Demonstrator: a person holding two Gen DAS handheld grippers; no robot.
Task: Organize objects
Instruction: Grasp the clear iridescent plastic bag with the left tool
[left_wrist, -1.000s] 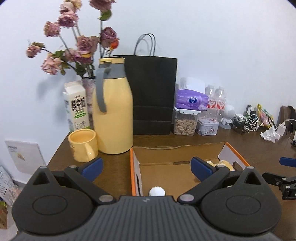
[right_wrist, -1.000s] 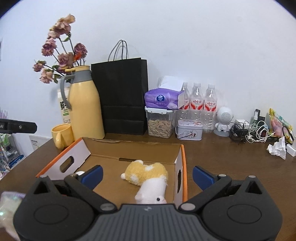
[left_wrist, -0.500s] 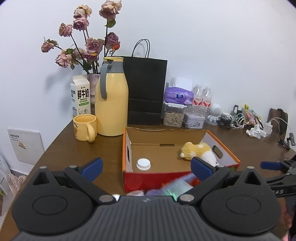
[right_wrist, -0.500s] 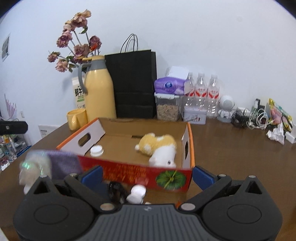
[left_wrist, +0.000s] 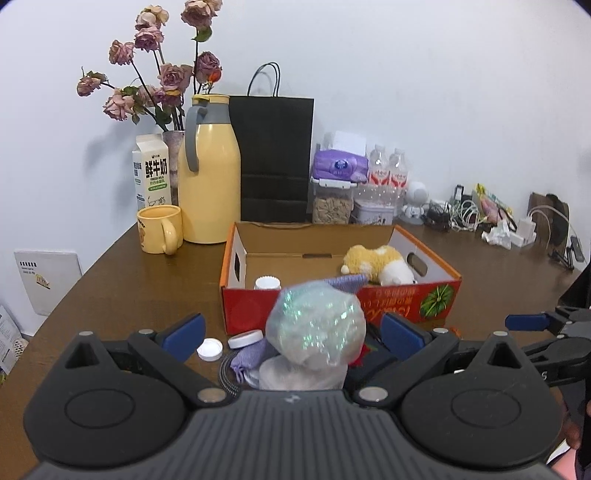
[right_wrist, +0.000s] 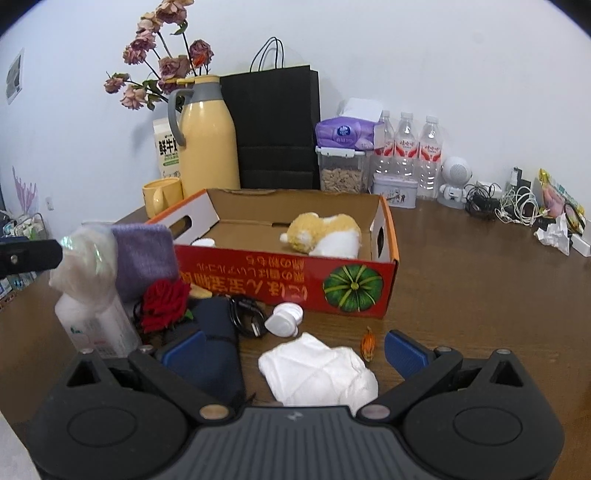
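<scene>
A red cardboard box (left_wrist: 406, 301) (right_wrist: 280, 280) sits open on the brown table, holding a yellow-and-white plush toy (left_wrist: 376, 264) (right_wrist: 323, 236) and a white-capped bottle (left_wrist: 267, 283). In front of it lies a pile: a shiny plastic bag (left_wrist: 314, 325) (right_wrist: 83, 258), a purple cloth (right_wrist: 144, 254), a red rose (right_wrist: 164, 302), a black cable (right_wrist: 247, 317), white earbud case (right_wrist: 284, 319), white tissue (right_wrist: 317, 373), a dark pouch (right_wrist: 214, 350). My left gripper (left_wrist: 291, 328) is open behind the bag. My right gripper (right_wrist: 293, 349) is open over the tissue.
A yellow thermos (left_wrist: 208, 170), yellow mug (left_wrist: 160, 229), milk carton (left_wrist: 151, 171), flower vase, black paper bag (left_wrist: 273, 158), snack jar, water bottles (right_wrist: 406, 147) and cables (right_wrist: 517, 203) line the back wall. Two white lids (left_wrist: 225, 343) lie left of the pile.
Both grippers have pulled back from over the box toward the table's front edge, bringing the pile of loose objects into view.
</scene>
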